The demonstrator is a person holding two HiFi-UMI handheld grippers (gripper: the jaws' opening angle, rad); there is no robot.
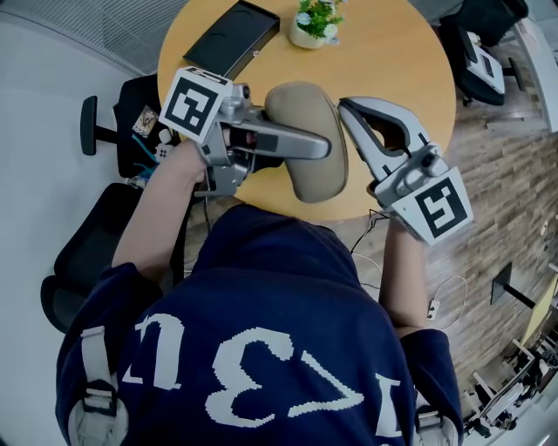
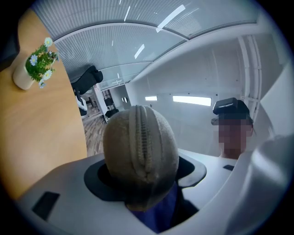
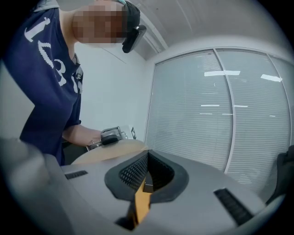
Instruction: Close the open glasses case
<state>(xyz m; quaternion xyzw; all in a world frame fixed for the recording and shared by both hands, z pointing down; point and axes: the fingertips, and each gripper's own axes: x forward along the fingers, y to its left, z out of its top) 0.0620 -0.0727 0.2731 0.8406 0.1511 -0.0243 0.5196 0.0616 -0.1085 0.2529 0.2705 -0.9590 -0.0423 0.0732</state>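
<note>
A beige fabric glasses case [image 1: 307, 104] with its zip run shut is held above the near edge of the round wooden table [image 1: 392, 61]. My left gripper [image 1: 319, 148] reaches in from the left and is shut on the case across its middle. In the left gripper view the case [image 2: 140, 147] stands end-on between the jaws, its closed zipper facing the camera. My right gripper [image 1: 349, 109] sits just right of the case, jaws shut with nothing between them, its tips close to the case's upper right side. The right gripper view shows the ribbed pads [image 3: 135, 172] pressed together.
A black rectangular box [image 1: 231, 39] and a small potted plant [image 1: 314, 22] stand at the table's far side. Black office chairs [image 1: 96, 218] are on the floor at the left, another chair [image 1: 479, 61] at the upper right. Cables [image 1: 436, 296] lie on the wooden floor.
</note>
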